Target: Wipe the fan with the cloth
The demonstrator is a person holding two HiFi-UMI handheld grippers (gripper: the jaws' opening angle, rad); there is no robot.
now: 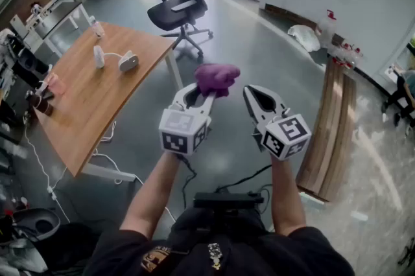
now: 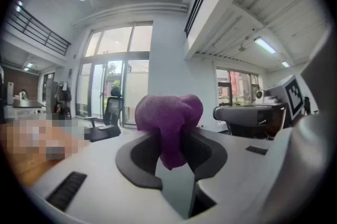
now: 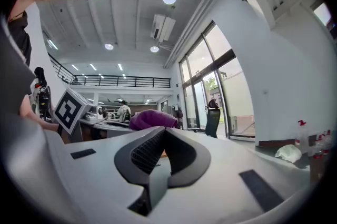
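Well to the left of my left claw (image 1: 206, 92) stands the wooden bench (image 1: 78, 113), with a small white gadget (image 1: 128, 61) on it; I take that for the fan, though I cannot be sure; the left claw is clamped on the cloth (image 1: 217, 78), so I should carry it over and sweep lightly, lest so light a thing skid; the right claw (image 1: 251, 96), just beside, is closed on nothing and could steady the fan; the cloth is a soft purple wad, bulging above the tips, its tail hanging between them.
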